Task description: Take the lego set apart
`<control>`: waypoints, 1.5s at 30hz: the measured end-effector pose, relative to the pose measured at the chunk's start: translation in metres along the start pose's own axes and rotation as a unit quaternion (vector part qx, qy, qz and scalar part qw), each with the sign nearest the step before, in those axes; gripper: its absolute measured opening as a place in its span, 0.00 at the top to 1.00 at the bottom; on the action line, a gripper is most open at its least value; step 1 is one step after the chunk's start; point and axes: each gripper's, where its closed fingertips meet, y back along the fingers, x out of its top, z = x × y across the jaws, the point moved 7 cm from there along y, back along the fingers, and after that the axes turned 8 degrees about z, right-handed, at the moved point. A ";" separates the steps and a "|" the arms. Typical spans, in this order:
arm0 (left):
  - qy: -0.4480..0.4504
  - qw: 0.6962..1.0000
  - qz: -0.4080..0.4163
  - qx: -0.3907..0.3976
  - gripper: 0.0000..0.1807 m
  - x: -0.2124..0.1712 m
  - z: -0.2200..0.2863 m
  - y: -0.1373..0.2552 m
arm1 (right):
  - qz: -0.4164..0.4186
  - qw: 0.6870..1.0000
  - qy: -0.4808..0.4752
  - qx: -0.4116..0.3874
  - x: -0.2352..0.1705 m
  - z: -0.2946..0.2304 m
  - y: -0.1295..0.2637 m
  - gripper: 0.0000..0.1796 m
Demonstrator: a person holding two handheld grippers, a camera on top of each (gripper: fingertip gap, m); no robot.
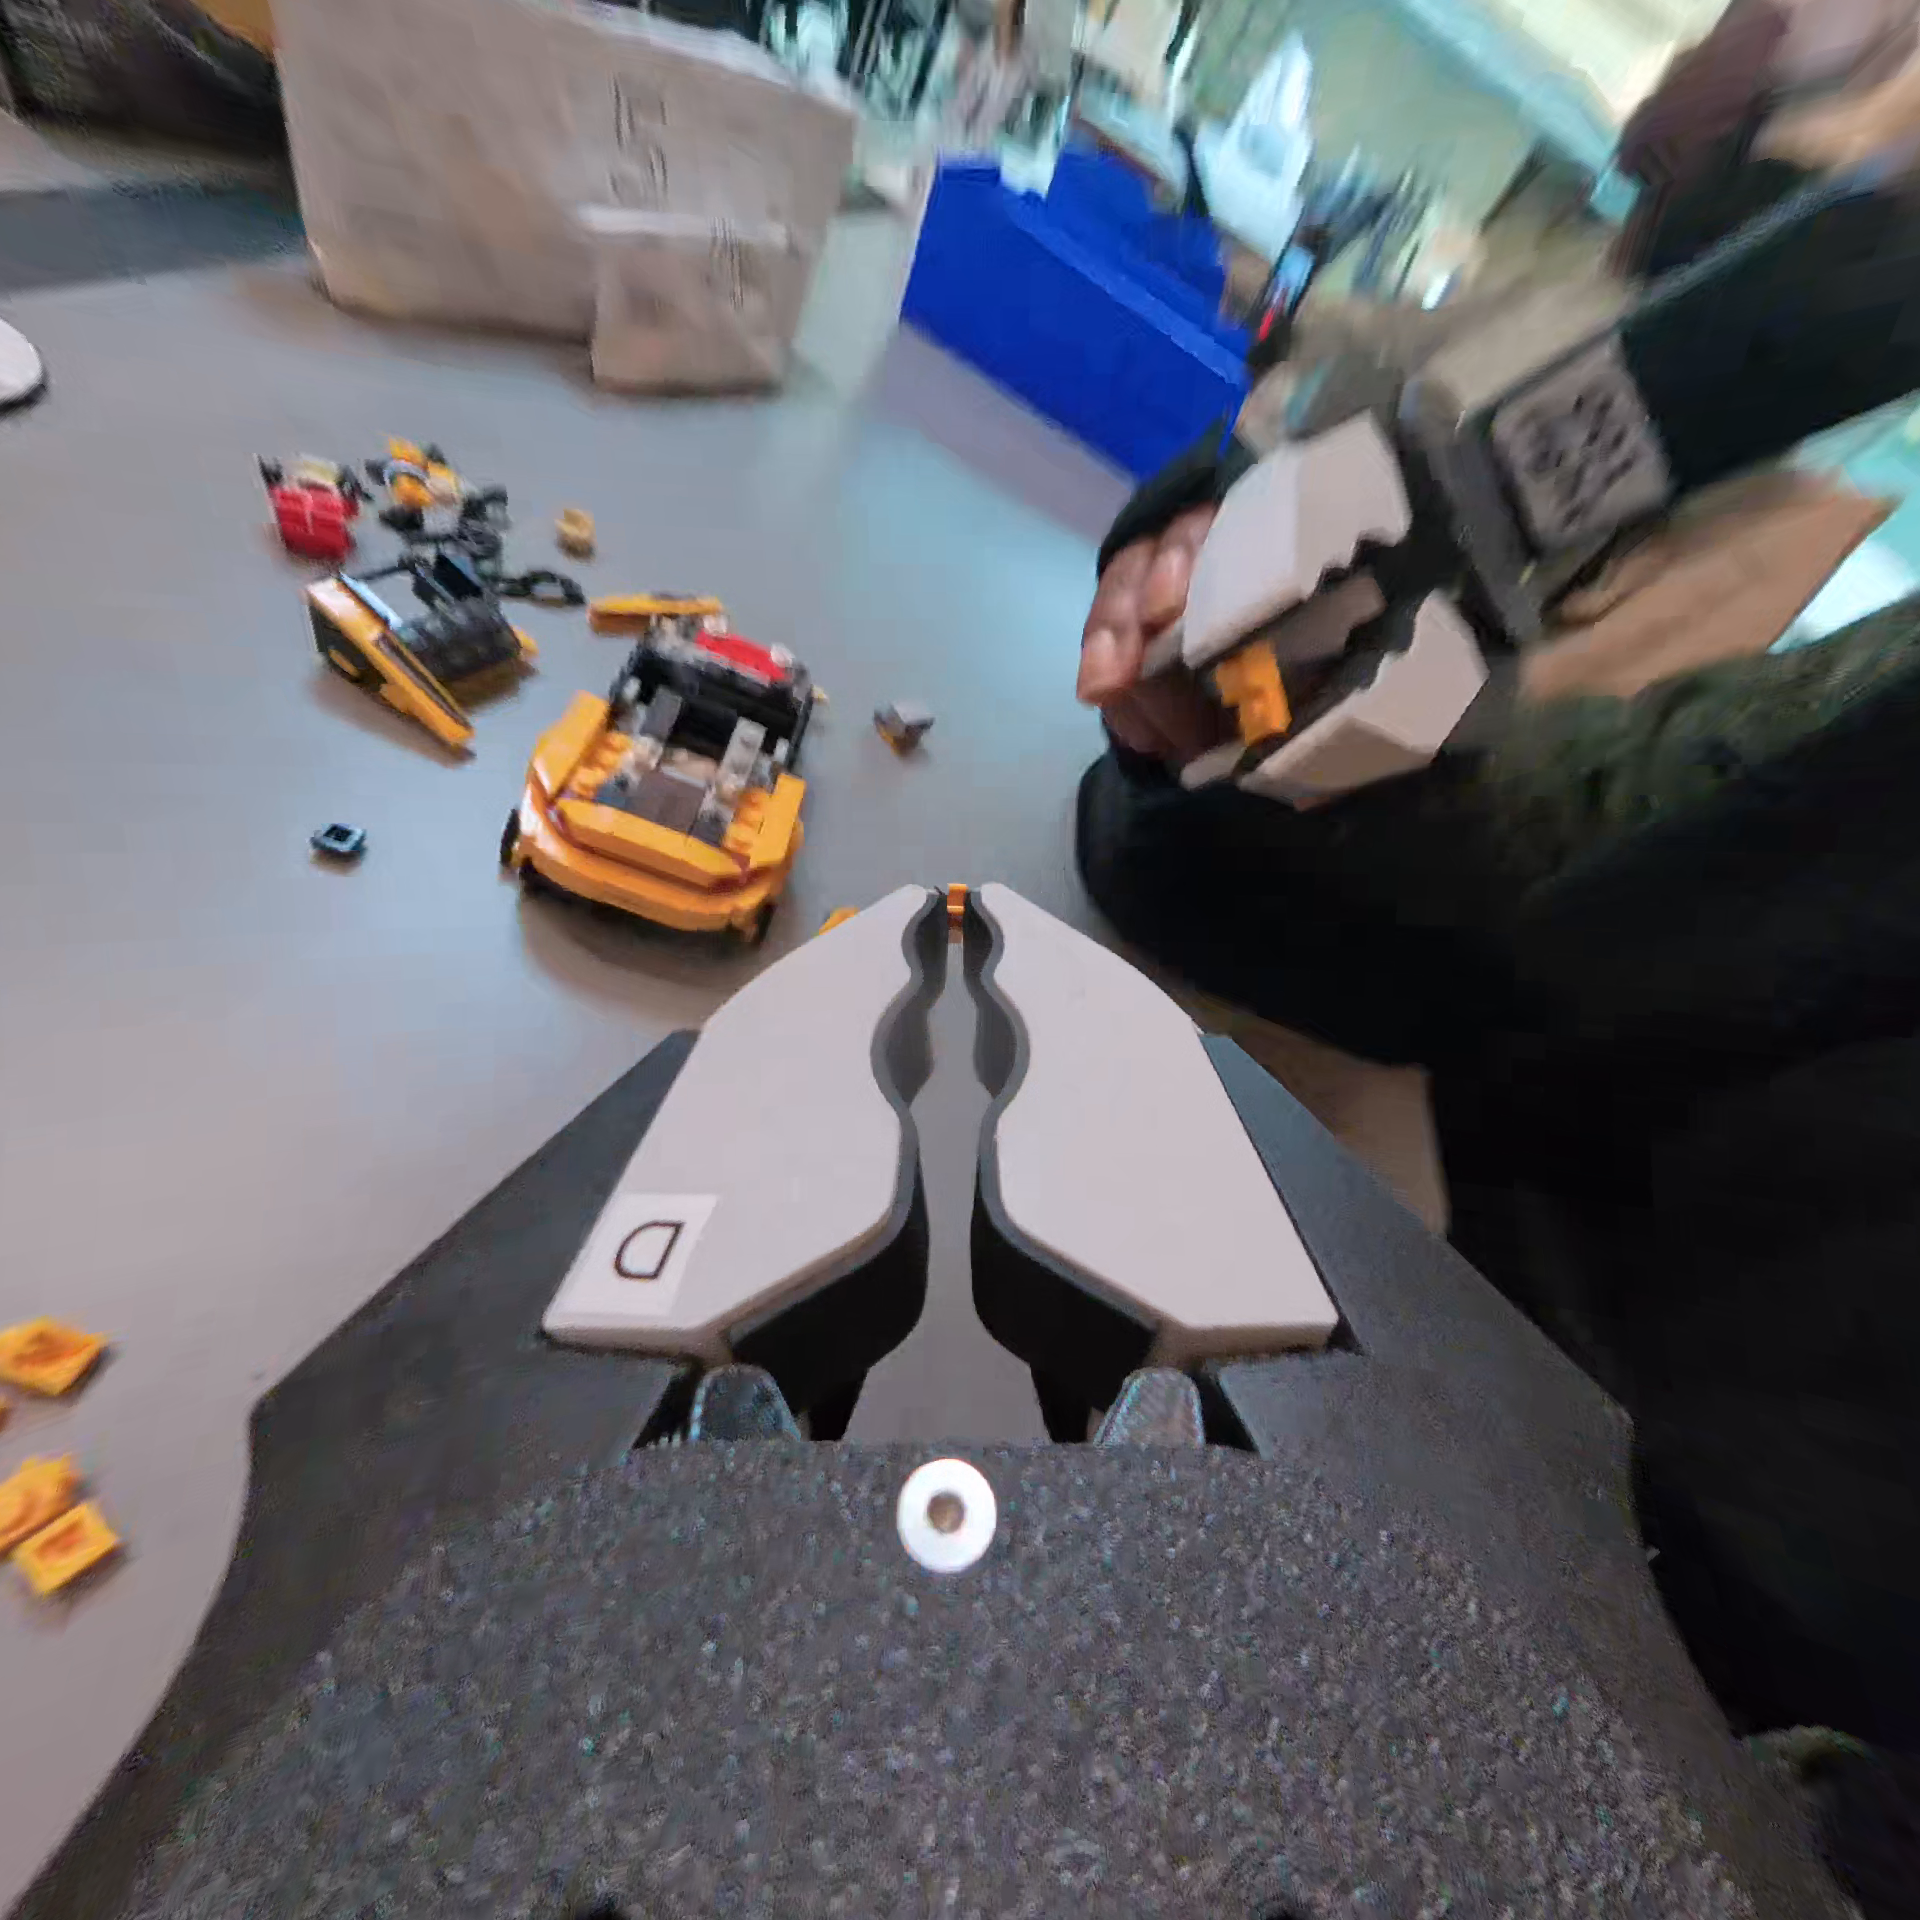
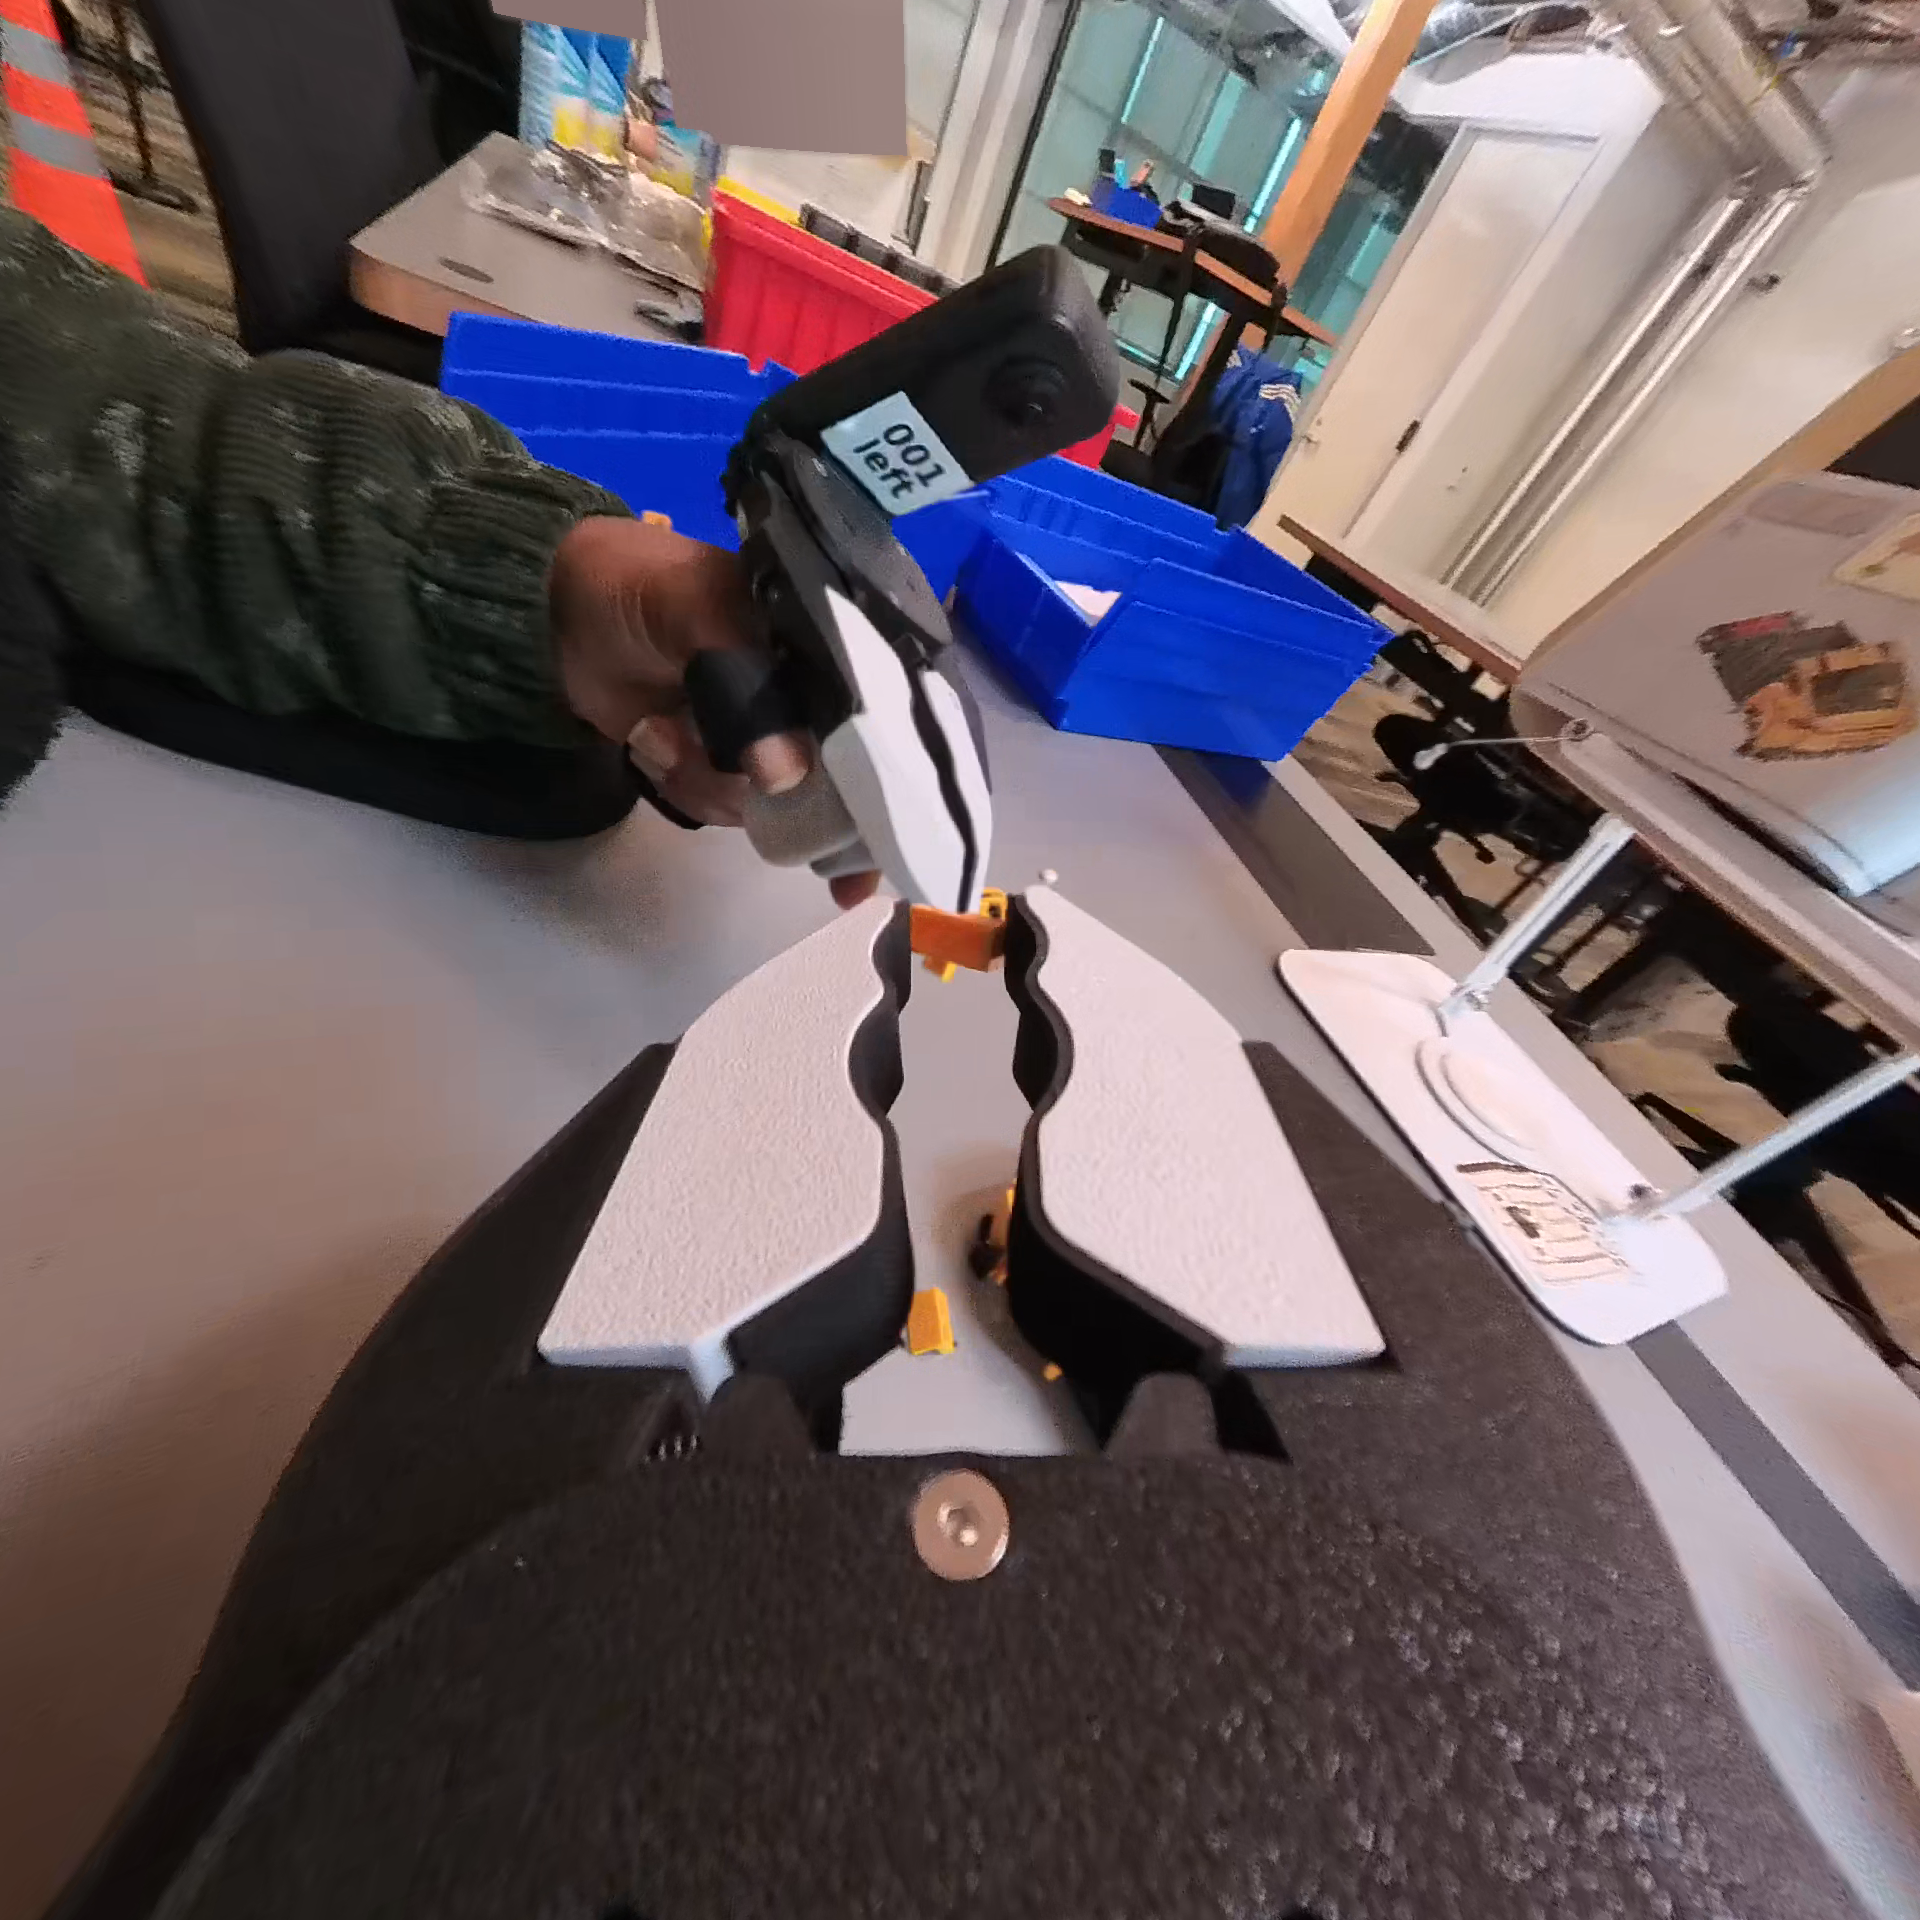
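While I held both grippers above the grey table (image 1: 208,1039), the largest items on it were the blue bins (image 2: 1174,634) at the far edge and a white box (image 1: 540,177) beyond the bricks. A white lamp base (image 2: 1496,1143) lay flat near the table's right edge.

The lego car (image 1: 665,800), orange with a black and red open interior, stood on the table ahead of the left gripper (image 1: 957,914), well apart from both tools. Behind it lay a detached orange and black body section (image 1: 405,655), a red and black cluster (image 1: 312,509), and scattered small pieces. Flat orange tiles (image 1: 52,1455) lay near the left edge of the left wrist view.

My right gripper (image 2: 956,935) was clenched on an orange brick piece (image 2: 956,935), pinched crosswise at the fingertips and raised off the table. My left gripper was closed to a narrow slit, gripping a small orange piece (image 1: 957,914) at its very tips. In the right wrist view its tips (image 2: 961,883) met the orange brick piece from above, touching it; whether the two orange parts remained joined I could not tell.

A loose orange brick (image 2: 928,1322) lay on the table under my right gripper.
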 end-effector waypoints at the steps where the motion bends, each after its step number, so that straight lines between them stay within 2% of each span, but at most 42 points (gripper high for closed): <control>1: -0.023 0.999 -0.029 0.014 0.98 -0.004 -0.001 -0.002 | 0.005 1.000 -0.005 0.007 -0.001 0.000 0.000 0.90; 3: -0.038 0.997 -0.063 0.027 0.96 -0.011 -0.004 -0.003 | 0.010 1.000 -0.016 0.023 -0.003 -0.002 0.000 0.90; 5: -0.018 0.997 -0.069 0.005 0.92 -0.016 -0.002 -0.005 | 0.014 0.999 -0.015 0.034 -0.005 -0.006 -0.001 0.90; 9: 0.060 0.993 0.001 -0.103 0.90 -0.005 0.014 -0.007 | 0.022 0.998 -0.011 0.054 -0.007 -0.013 -0.005 0.90; 12: 0.116 0.983 0.014 -0.142 0.90 -0.005 0.016 -0.008 | 0.029 0.998 -0.002 0.056 -0.006 -0.015 -0.006 0.90; 16: 0.109 0.985 -0.001 -0.132 0.92 -0.007 0.013 -0.007 | 0.011 0.998 0.007 0.061 -0.011 -0.017 -0.008 0.90; 23: 0.097 0.982 0.029 -0.156 0.92 0.001 0.021 -0.003 | -0.042 0.994 0.031 0.099 -0.024 -0.033 -0.018 0.90; 30: 0.101 0.985 0.007 -0.140 0.93 -0.004 0.016 -0.004 | -0.019 0.996 0.011 0.084 -0.021 -0.027 -0.015 0.90; 35: 0.173 0.964 0.023 -0.198 0.92 -0.007 0.024 -0.011 | 0.021 0.997 0.010 0.068 -0.013 -0.023 -0.012 0.90; 40: 0.282 0.922 0.037 -0.261 0.92 -0.013 0.029 -0.024 | 0.031 0.997 0.031 0.071 -0.011 -0.028 -0.013 0.90; 45: 0.291 0.918 0.033 -0.265 0.94 -0.016 0.031 -0.027 | 0.028 0.997 0.039 0.065 -0.011 -0.028 -0.014 0.90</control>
